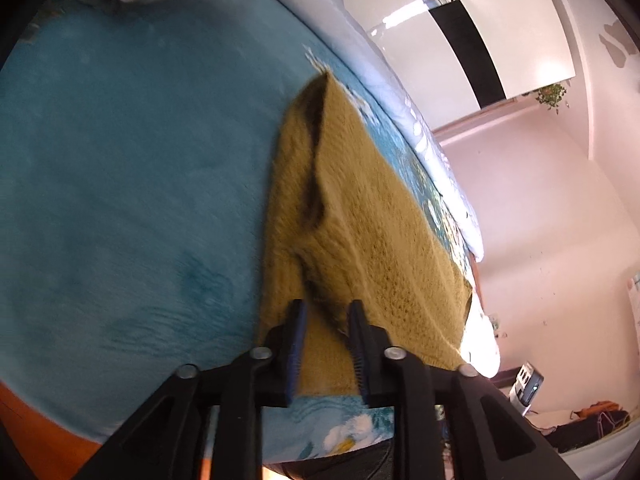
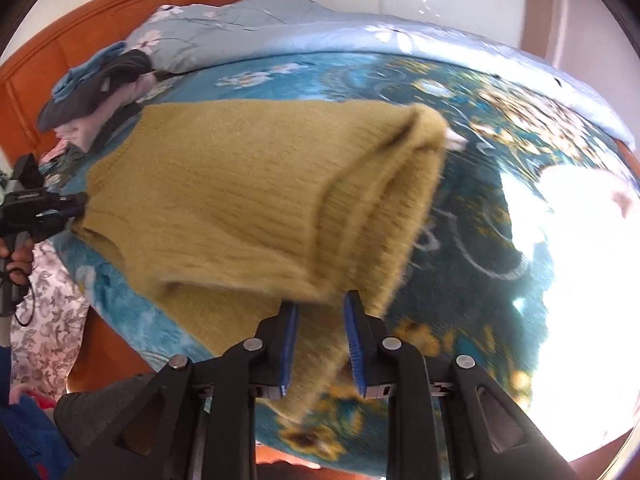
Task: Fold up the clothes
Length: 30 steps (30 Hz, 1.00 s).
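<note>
A mustard-yellow knitted sweater [image 2: 224, 200] is held stretched above the bed, partly folded over itself. My left gripper [image 1: 326, 312] is shut on one edge of the sweater [image 1: 360, 220], with knit between its blue pads. My right gripper [image 2: 320, 304] is shut on the opposite edge, where doubled layers bunch up. The left gripper also shows at the far left of the right wrist view [image 2: 76, 206], gripping the sweater's other end.
The bed has a teal floral blanket [image 2: 460, 240] and a plain teal blanket [image 1: 120, 180]. A light blue quilt [image 2: 260, 28] lies along the far side. A pile of clothes [image 2: 96, 92] sits by the orange headboard [image 2: 60, 48].
</note>
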Tool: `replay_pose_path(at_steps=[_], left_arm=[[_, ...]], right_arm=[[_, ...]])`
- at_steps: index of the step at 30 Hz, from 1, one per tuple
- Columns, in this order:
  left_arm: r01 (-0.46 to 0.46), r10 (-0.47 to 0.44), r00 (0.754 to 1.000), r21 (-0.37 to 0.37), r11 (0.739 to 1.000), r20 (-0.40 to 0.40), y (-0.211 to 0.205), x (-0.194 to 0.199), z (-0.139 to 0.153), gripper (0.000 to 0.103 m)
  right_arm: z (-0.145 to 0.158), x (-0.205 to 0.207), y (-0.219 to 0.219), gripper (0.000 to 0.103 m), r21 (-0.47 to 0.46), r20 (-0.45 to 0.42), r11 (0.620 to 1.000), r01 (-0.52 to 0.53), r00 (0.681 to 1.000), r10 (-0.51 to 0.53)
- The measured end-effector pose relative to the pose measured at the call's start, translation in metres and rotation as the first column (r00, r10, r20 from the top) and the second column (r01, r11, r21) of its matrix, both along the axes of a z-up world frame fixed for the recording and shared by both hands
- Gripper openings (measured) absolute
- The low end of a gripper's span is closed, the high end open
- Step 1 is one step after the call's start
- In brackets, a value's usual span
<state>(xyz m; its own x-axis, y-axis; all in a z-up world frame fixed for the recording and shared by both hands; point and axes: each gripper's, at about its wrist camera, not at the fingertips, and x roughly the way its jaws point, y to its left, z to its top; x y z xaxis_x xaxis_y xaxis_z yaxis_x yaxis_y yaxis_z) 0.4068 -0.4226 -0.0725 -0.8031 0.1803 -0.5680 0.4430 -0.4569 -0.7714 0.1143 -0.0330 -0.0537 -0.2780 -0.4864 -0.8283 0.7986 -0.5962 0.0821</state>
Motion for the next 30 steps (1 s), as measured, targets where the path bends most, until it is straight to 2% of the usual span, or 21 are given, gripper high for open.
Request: replay_pose_path(at_steps=[2, 3, 5, 8, 9, 17, 19, 22, 25, 30], left_arm=[[-0.018, 0.018, 1.0, -0.011, 1.0, -0.022, -0.004, 0.005, 0.005, 0.042], [-0.036, 0.036, 0.999, -0.034, 0.999, -0.013, -0.007, 0.005, 0.007, 0.052], [-0.061, 0.061, 0.998, -0.048, 0.997, -0.005, -0.013, -0.001, 0.008, 0.055], [-0.083, 0.083, 0.996, -0.035, 0.996, -0.011, -0.022, -0.016, 0.006, 0.059], [-0.078, 0.077, 0.997, -0.029, 0.997, -0.01, -0.025, -0.024, 0.005, 0.061], [-0.021, 0.023, 0.999, -0.041, 0.999, 0.048, -0.028, -0.074, -0.008, 0.064], [-0.011, 0.013, 0.999, -0.061, 0.998, 0.044, -0.025, -0.081, -0.007, 0.068], [0.021, -0.018, 0.999, -0.071, 0.997, 0.039, -0.024, -0.084, -0.004, 0.068], [0.045, -0.042, 0.998, -0.079, 0.996, 0.046, -0.027, -0.094, -0.001, 0.068], [0.07, -0.067, 0.997, -0.076, 0.995, 0.043, -0.026, -0.108, 0.002, 0.067]], right_arm=[[0.0, -0.008, 0.014, 0.026, 0.001, 0.01, 0.999, 0.053, 0.999, -0.053], [0.001, -0.014, 0.022, 0.028, -0.013, 0.024, 0.996, 0.084, 0.996, -0.084], [0.005, -0.028, 0.036, 0.034, -0.083, 0.083, 0.985, 0.15, 0.986, -0.143], [0.006, -0.048, 0.043, 0.057, -0.219, 0.224, 0.95, 0.224, 0.959, -0.175], [0.004, -0.054, 0.038, 0.065, -0.23, 0.245, 0.944, 0.235, 0.953, -0.177], [-0.017, -0.102, 0.003, 0.066, -0.294, 0.392, 0.893, 0.341, 0.895, -0.213], [-0.022, -0.112, 0.0, 0.067, -0.336, 0.438, 0.87, 0.36, 0.878, -0.194], [-0.029, -0.128, -0.008, 0.079, -0.389, 0.498, 0.838, 0.383, 0.852, -0.159], [-0.029, -0.14, -0.018, 0.08, -0.405, 0.525, 0.816, 0.412, 0.836, -0.161], [-0.023, -0.148, -0.037, 0.081, -0.38, 0.514, 0.837, 0.394, 0.842, -0.163]])
